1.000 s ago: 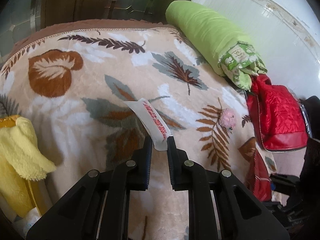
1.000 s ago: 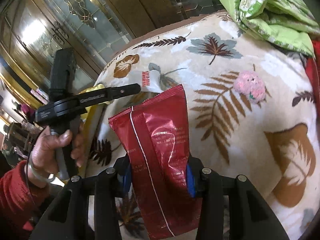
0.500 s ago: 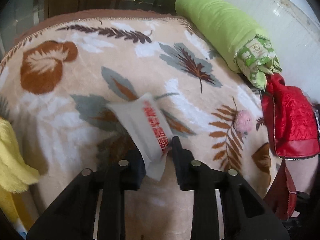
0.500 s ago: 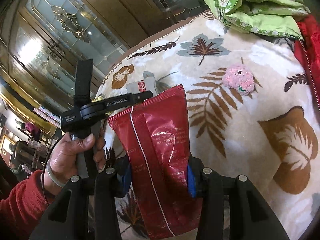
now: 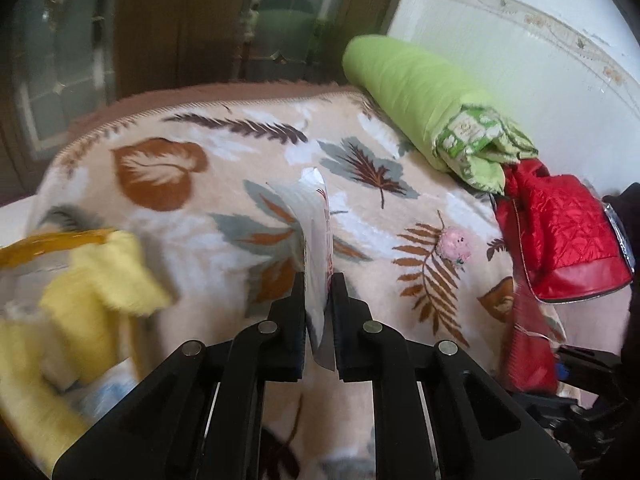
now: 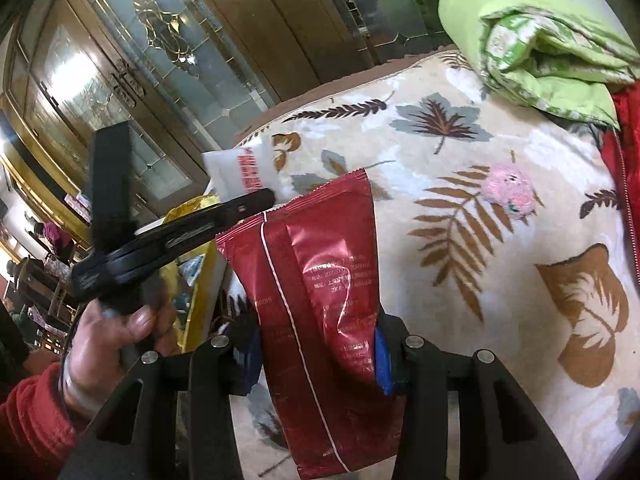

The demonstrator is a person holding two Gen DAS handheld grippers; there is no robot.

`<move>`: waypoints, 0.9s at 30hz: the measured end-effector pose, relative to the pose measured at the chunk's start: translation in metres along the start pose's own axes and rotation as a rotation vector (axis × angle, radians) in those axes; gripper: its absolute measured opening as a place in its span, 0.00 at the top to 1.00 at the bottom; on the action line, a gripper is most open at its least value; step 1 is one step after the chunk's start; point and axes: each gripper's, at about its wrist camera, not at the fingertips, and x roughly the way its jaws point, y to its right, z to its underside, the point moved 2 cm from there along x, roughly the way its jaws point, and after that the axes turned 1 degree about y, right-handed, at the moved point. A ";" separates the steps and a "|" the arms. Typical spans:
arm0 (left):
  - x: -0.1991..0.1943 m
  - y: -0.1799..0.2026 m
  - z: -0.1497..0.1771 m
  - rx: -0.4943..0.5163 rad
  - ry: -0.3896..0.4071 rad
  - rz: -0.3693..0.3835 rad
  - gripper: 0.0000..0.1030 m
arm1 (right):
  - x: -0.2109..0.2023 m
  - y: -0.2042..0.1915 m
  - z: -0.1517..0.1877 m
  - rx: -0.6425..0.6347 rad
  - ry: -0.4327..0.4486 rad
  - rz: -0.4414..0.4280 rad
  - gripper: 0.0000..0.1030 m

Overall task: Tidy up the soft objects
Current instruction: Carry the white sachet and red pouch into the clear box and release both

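Yellow plush fabric (image 5: pixel 100 280) lies at the far left of the left wrist view, draped over a yellow bag (image 6: pixel 200 264); it is blurred, and we judge it soft and light. Next to the right, our left gripper (image 5: pixel 318 304) holds the white packet (image 5: pixel 316 240) edge-on above the bed; its fingers (image 5: pixel 298 320) are clenched on the packet's lower end. We judge the packet light and limp; it will flop if held by a corner, so we take hold across a flat end, as here. Further right, a small pink plush (image 5: pixel 454 246) rests alone on the leaf-print blanket (image 5: pixel 160 168); it should compress readily, so we would pinch its body. In the right wrist view, our right gripper (image 6: pixel 316 356) grasps the red foil pouch (image 6: pixel 320 288) across its lower half, upright; foil is slick and crinkles, so we keep the grip wide and firm. At far right lie a rolled green quilt (image 5: pixel 420 92) and a red quilted jacket (image 5: pixel 560 232), touching; both are bulky and need gathered folds.
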 end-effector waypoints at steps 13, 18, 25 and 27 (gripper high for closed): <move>-0.114 -0.025 0.029 -0.023 0.151 -0.130 0.90 | 0.010 -0.102 -0.016 -0.216 0.051 0.128 0.57; -0.148 -0.049 0.037 -0.039 0.194 -0.213 0.90 | 0.017 -0.140 -0.018 -0.281 0.062 0.119 0.57; -0.178 -0.109 0.054 -0.153 0.205 -0.309 0.90 | 0.048 -0.189 -0.019 -0.338 0.022 0.056 0.57; -0.178 -0.126 0.062 -0.197 0.192 -0.318 0.90 | 0.062 -0.205 -0.021 -0.352 0.007 0.045 0.57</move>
